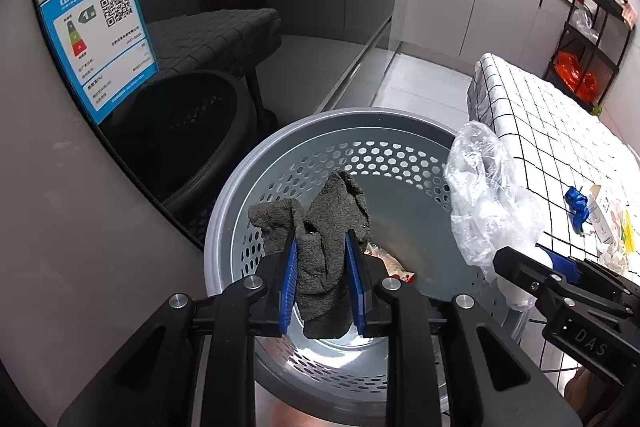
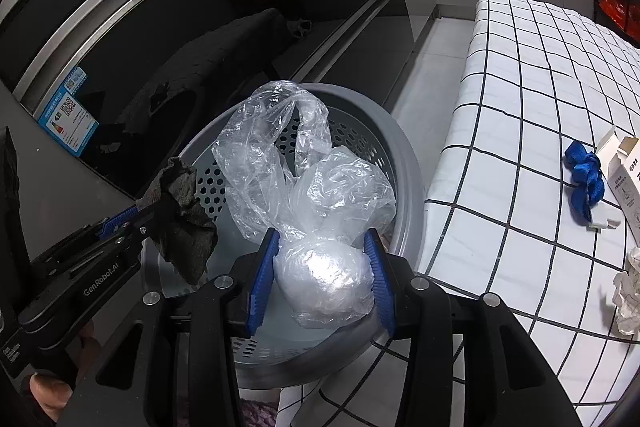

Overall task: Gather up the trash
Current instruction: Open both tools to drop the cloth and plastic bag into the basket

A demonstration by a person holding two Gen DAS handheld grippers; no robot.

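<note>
We see a dark grey, speckled rag (image 1: 324, 247) between the blue pads of the black left claw (image 1: 321, 247), and a clear, glossy plastic bag (image 2: 304, 195) between the blue pads of the black right claw (image 2: 322, 255). Below them the basket (image 1: 256, 163) is pale grey, its wall pierced with hexagonal holes. The bench (image 2: 532, 131) wears a white cloth gridded with thin black lines, and on it lies a bright blue strap (image 2: 585, 183).

The left gripper (image 1: 320, 251) tilts steeply down, its blue pads (image 1: 291, 267) pressed on a grey cloth (image 1: 324, 227). The right gripper (image 2: 322, 259) tilts down likewise, jaws wider, clamped round a clear bag (image 2: 320, 227). Both hang side by side, close together. Fingers (image 2: 48, 395) of the left hand show at its handle.
</note>
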